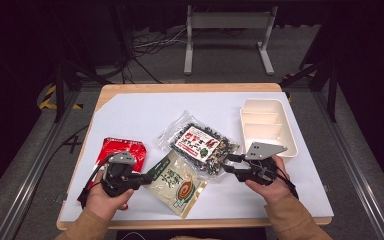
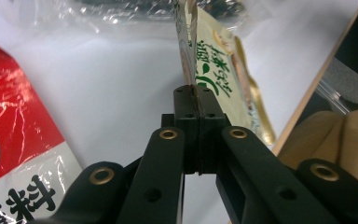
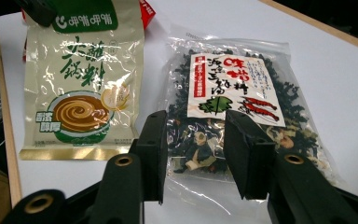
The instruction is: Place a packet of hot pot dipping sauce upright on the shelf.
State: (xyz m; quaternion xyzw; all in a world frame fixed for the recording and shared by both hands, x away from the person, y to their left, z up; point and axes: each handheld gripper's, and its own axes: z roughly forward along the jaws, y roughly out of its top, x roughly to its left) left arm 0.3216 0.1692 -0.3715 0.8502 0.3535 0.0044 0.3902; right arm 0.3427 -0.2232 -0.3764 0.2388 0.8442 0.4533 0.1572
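Observation:
A cream and green soup-base packet (image 1: 176, 182) lies at the table's front centre. My left gripper (image 1: 149, 176) is shut on its left edge, and the packet (image 2: 212, 74) rises edge-on from the closed jaws (image 2: 195, 91). A clear bag of dark dried seaweed mix (image 1: 200, 142) with a red and white label lies in the middle. My right gripper (image 1: 226, 164) is open at that bag's right front corner, its jaws standing either side of the bag's near end (image 3: 198, 149). The cream packet (image 3: 81, 79) lies left of the seaweed bag in the right gripper view.
A red packet (image 1: 122, 152) lies at the left under my left hand, seen close as red and white printed film (image 2: 14, 135). A white divided tray (image 1: 267, 127) stands at the right behind my right gripper. A white sheet (image 1: 145, 112) covers the wooden table.

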